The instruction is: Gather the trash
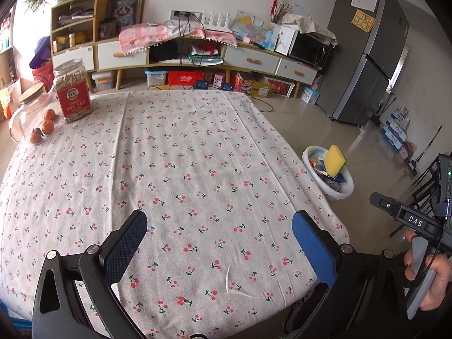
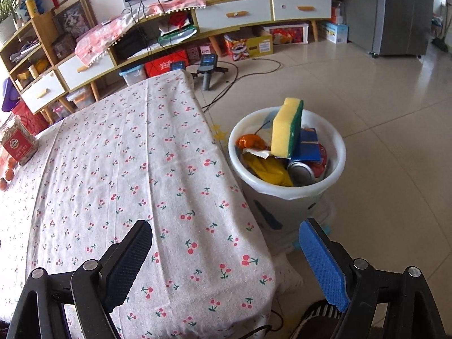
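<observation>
Both grippers, left [image 1: 220, 223] and right [image 2: 226, 234], gape empty; bin [image 2: 333, 144] at two o'clock brims, sponge [image 2: 285, 127] atop; collection apparently complete, withdrawal next.

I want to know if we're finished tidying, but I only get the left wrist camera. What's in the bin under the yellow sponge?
Observer: A silver can lies in the bin, just below the sponge.
Operator: Is the other grabber carrying any trash?
Observer: No, the right gripper is open, with nothing between its pads.
Operator: Anything orange in there?
Observer: Yes, a crumpled orange wrapper sits at the bin's table side.
</observation>
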`<state>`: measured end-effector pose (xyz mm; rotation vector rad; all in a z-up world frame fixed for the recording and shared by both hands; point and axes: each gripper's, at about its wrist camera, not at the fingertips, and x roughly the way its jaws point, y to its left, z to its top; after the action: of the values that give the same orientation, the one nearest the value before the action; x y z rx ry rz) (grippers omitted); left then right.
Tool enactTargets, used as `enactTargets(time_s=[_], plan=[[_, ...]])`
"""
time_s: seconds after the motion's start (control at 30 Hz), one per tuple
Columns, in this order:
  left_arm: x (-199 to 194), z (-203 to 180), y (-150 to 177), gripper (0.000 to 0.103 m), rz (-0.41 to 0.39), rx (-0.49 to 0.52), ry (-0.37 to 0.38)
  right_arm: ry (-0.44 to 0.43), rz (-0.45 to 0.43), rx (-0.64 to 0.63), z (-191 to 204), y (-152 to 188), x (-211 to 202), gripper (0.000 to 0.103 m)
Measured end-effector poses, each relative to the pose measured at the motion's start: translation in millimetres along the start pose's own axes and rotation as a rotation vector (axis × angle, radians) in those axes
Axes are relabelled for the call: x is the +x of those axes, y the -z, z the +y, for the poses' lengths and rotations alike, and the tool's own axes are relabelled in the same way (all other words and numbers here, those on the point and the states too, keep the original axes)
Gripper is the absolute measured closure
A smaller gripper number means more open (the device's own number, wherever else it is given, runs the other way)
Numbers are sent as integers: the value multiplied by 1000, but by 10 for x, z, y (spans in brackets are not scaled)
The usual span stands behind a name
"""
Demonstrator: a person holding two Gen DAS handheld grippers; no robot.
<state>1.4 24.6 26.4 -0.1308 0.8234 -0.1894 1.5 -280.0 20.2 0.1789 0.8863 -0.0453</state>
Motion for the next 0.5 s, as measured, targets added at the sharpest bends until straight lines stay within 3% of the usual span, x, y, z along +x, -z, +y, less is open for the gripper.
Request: enactTargets(time_s=[0.5], plan=[[74,-201,130,0,-8,39,-119,61,-98,-34,77,109,-96,12]])
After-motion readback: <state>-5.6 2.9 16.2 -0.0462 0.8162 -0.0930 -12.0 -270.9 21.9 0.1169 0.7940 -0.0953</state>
